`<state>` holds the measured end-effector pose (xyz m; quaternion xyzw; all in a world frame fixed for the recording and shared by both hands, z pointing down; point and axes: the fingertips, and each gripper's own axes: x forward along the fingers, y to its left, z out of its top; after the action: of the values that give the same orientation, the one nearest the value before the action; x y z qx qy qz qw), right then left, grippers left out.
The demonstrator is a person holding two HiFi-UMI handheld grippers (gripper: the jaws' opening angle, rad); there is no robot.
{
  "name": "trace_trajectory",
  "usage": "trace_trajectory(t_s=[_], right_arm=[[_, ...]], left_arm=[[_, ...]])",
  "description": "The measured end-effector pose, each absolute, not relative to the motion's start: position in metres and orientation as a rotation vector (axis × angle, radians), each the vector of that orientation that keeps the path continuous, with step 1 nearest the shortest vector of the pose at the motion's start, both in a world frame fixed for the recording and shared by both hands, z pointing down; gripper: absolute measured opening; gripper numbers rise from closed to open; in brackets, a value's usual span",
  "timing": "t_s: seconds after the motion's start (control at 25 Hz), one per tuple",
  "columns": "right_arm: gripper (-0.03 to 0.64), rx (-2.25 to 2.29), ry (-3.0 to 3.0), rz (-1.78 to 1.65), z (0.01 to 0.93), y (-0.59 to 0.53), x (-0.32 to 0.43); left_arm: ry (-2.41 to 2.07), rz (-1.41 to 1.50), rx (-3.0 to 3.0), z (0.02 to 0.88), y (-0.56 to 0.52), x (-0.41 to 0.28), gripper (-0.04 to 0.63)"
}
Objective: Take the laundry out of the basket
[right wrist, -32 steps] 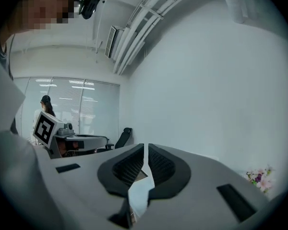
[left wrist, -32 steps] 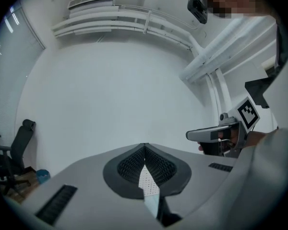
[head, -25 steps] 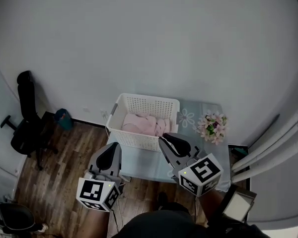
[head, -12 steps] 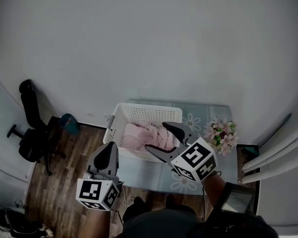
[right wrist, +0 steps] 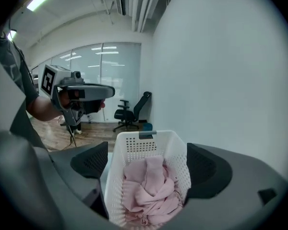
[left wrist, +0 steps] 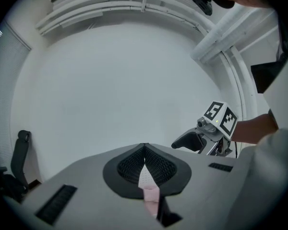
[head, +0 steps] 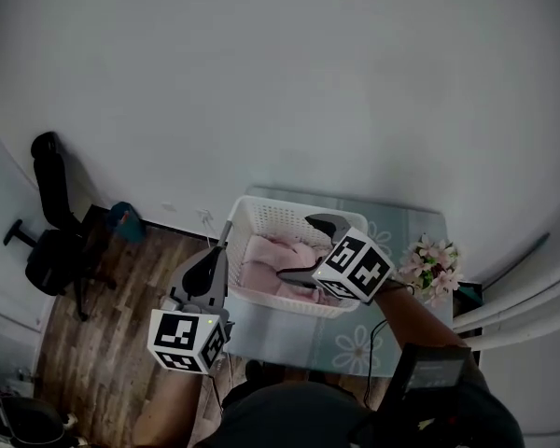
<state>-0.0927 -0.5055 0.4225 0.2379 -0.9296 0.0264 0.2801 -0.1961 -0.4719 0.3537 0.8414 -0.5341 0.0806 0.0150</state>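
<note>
Laundry: pink cloth [head: 278,259] lies heaped inside the basket, just below the centre of the head view. None of it is lifted or hangs over the rim.
Basket: a white perforated plastic basket [head: 289,208] stands on the upper left part of the table [head: 392,334].
Done so far: nothing, by my reading, since no piece lies outside the basket.
Left to do: the whole job, namely gripping the heap, lifting it clear and setting it down.
Right gripper: the right gripper [head: 296,245] hangs over the basket at centre frame. Its jaws have just been opening and stand spread wide. In the right gripper view the basket and heap show between them, but the pads touch no cloth.
Left gripper: the left gripper [head: 215,261] sits just left of the basket, below centre. Its jaws are pressed together and pinch nothing I can make out (the pink sliver in the gap looks like the heap beyond).
Count, laundry: one heap; how many separate pieces it holds I cannot tell.
Count, basket: one.
Count, grippers: two.
Count, table: one, with a flower-print top.
Count, flowers: one pink bunch [head: 431,264], right of the basket.
Count, office chair: one black office chair [head: 51,241], at the far left.
</note>
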Motion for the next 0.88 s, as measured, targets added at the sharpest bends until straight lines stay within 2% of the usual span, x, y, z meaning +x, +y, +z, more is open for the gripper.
trace_trajectory(t_s=[0.48,0.88], right_arm=[[0.545,0.308,-2.096,0.167,0.596,-0.538,-0.117],[0.560,0.201,-1.940,0.194,0.676,-0.547,-0.122]], left_arm=[[-1.628,0.307,2.551,0.406,-0.511,-0.223,0.008],[-1.623,0.379,2.455,0.449,-0.520,-0.235,0.008]])
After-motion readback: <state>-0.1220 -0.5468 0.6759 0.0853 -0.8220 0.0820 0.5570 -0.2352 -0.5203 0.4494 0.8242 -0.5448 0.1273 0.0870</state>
